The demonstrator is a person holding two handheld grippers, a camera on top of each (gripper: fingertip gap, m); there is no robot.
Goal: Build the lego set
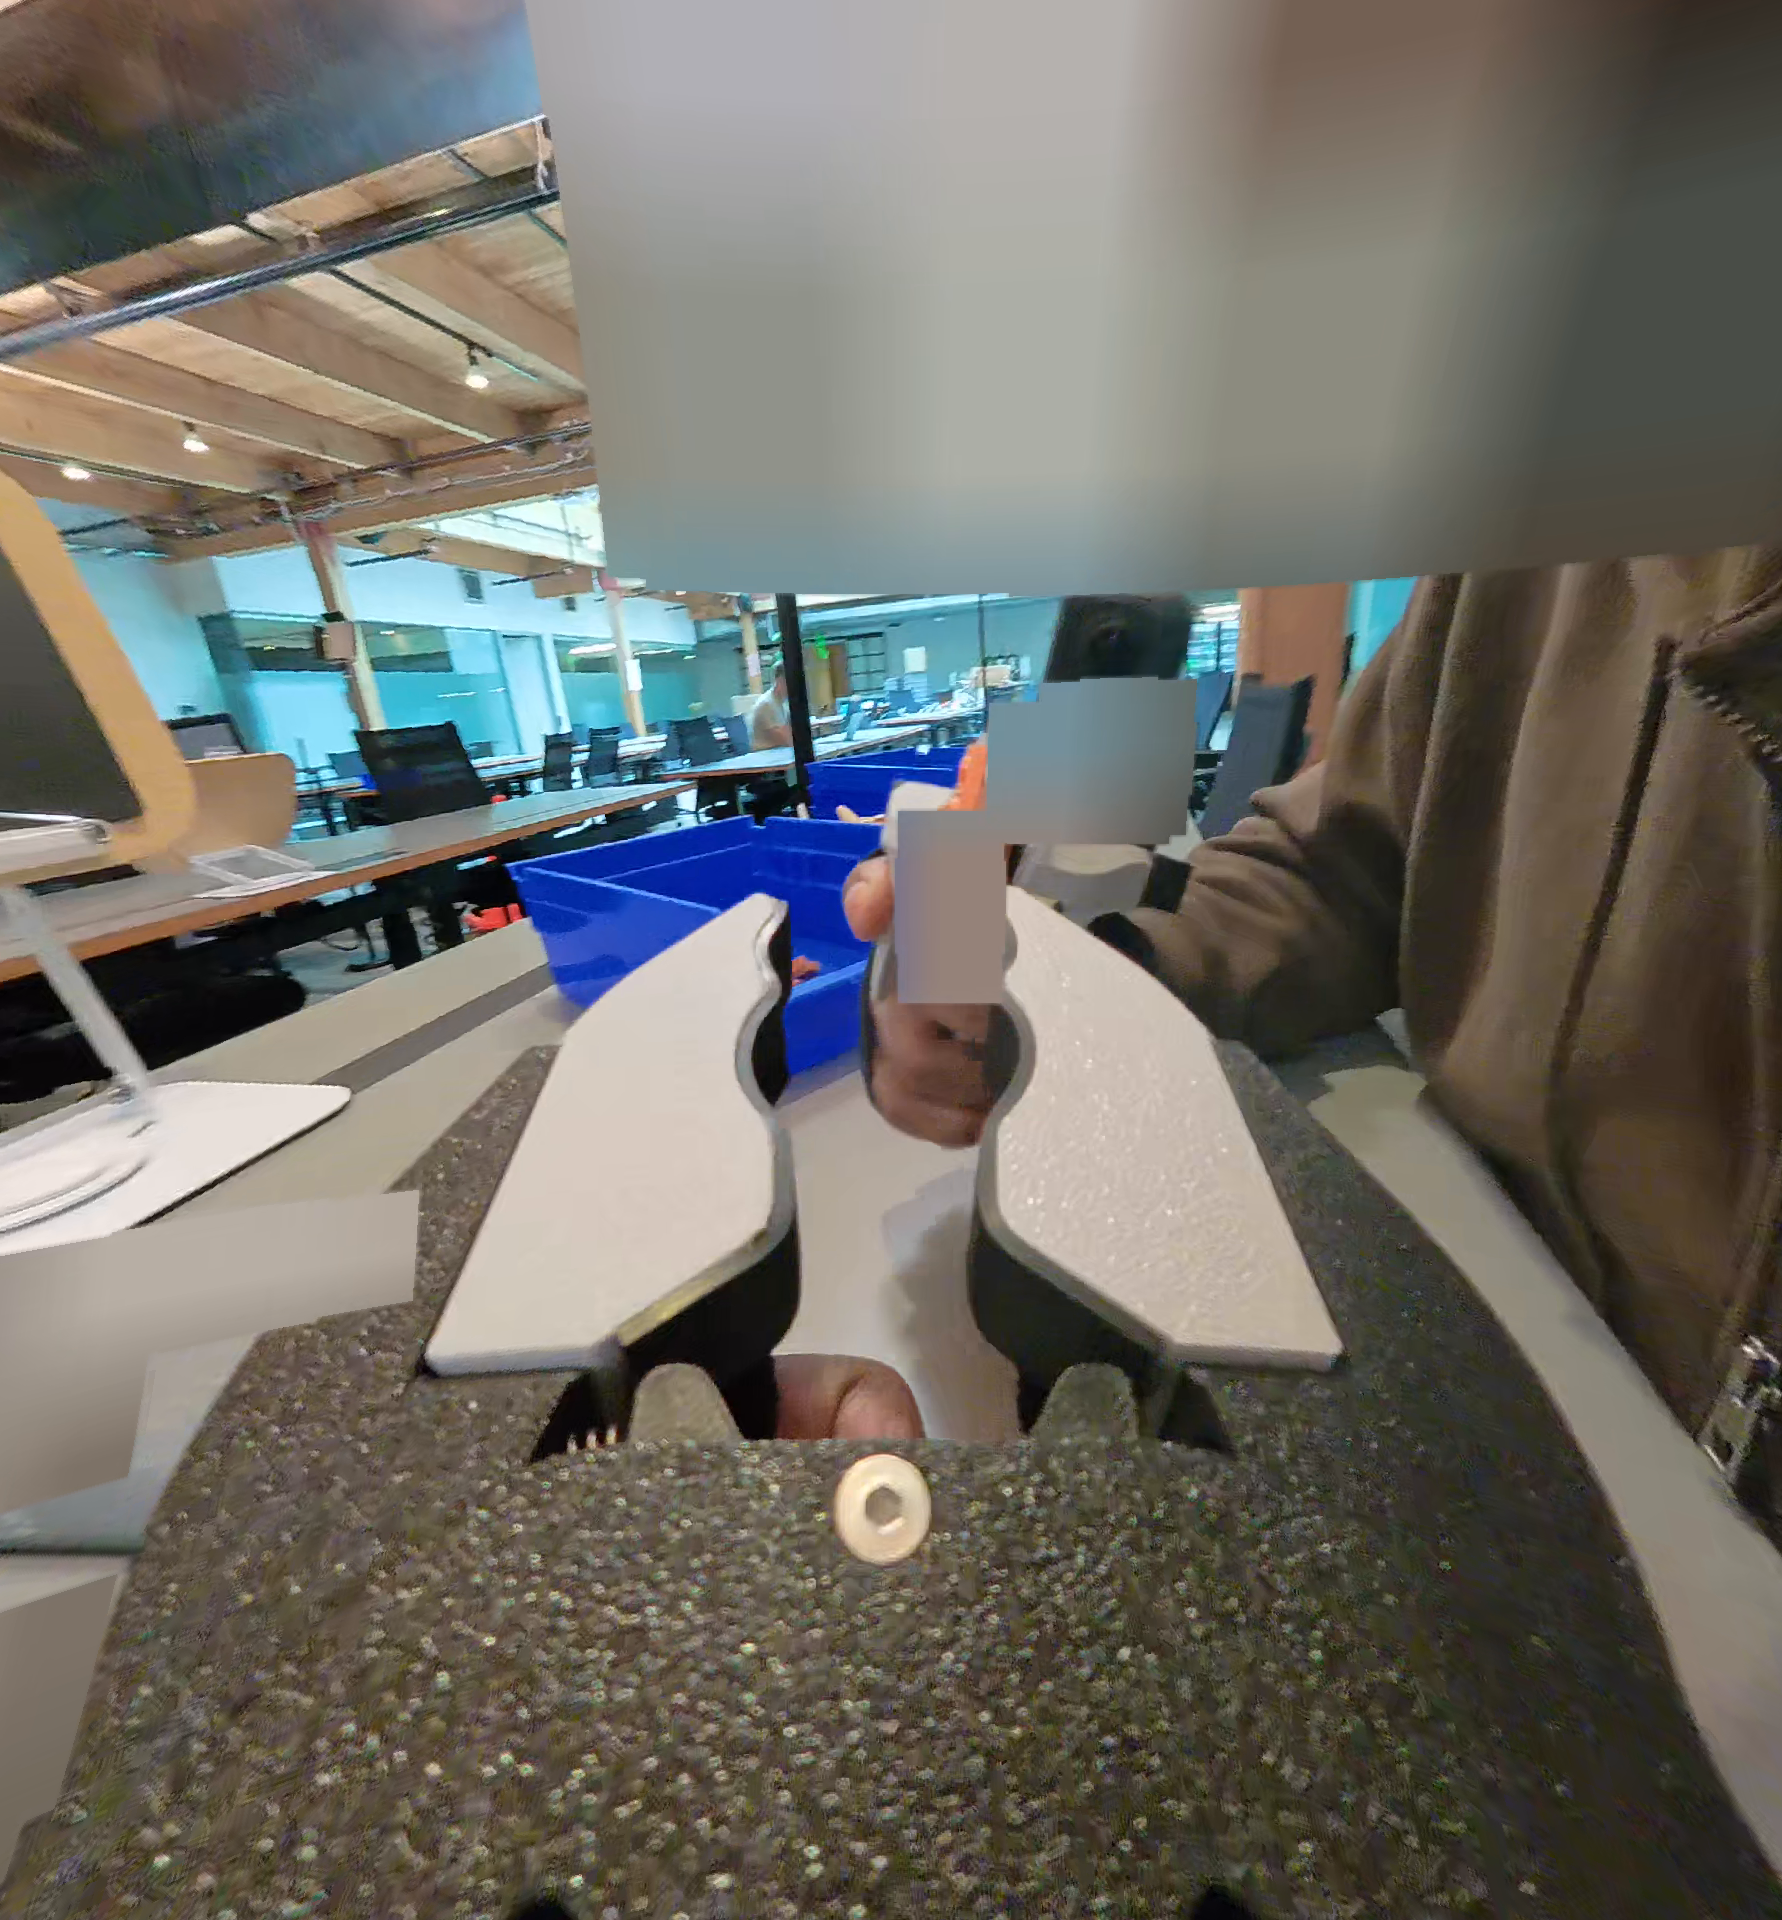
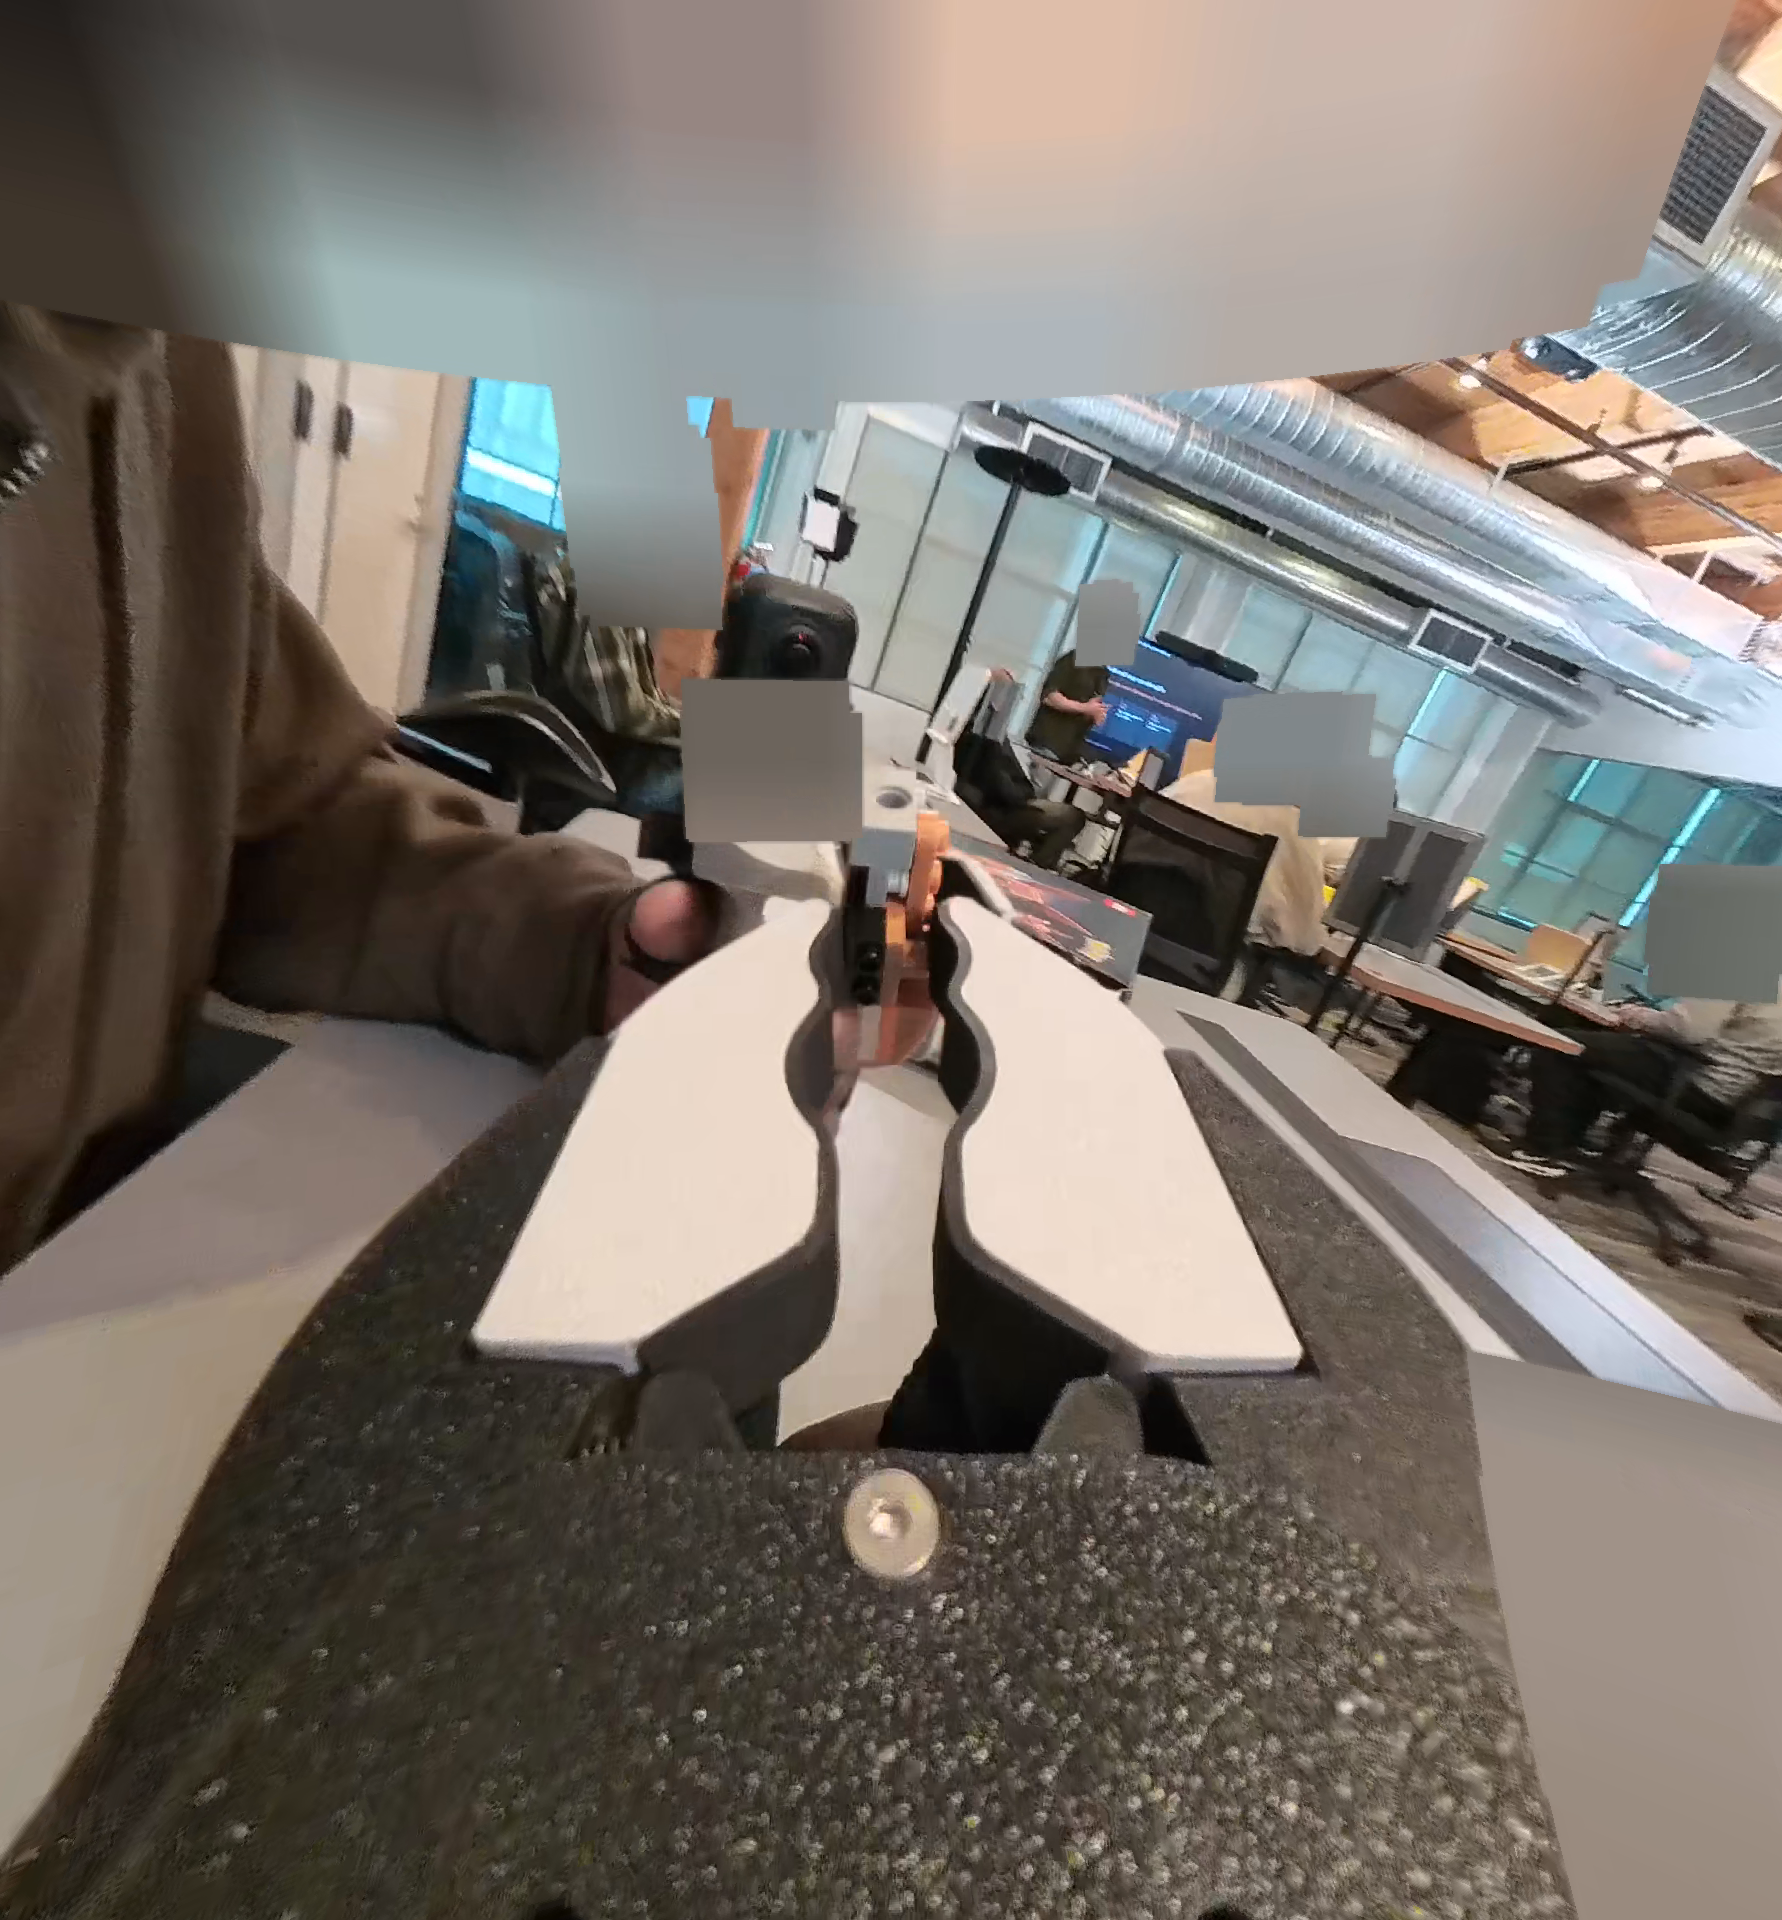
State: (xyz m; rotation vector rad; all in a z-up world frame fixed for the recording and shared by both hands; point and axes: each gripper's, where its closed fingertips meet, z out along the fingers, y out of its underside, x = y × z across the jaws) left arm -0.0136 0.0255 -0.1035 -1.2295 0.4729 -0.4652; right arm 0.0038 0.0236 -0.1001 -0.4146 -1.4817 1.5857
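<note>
— Left gripper [image 1: 892, 914]?
— Parted, with a fair gap between the tips. Clamped on nothing visible; partly masked there by a blur patch, so no telling what sits behind it.
— Right gripper [image 2: 885, 925]?
— Nearly closed, pinching the lego [image 2: 882, 935] between the tips.
— And the lego itself?
— Small build of grey, black and orange parts. Held up above the table [image 2: 243, 1143], upright between the two grippers, tip to tip. Black side against one right finger, orange side against the other.
— Visible from the left view?
— Only as an orange bit [image 1: 970, 774] above the patch.
— Anything behind?
— Blue bins [image 1: 658, 883] on the table past the left tips, something orange in the nearest. Brown sleeve [image 1: 1334, 914] to the right, hand [image 2: 658, 935] under the far gripper in the right view.
</note>
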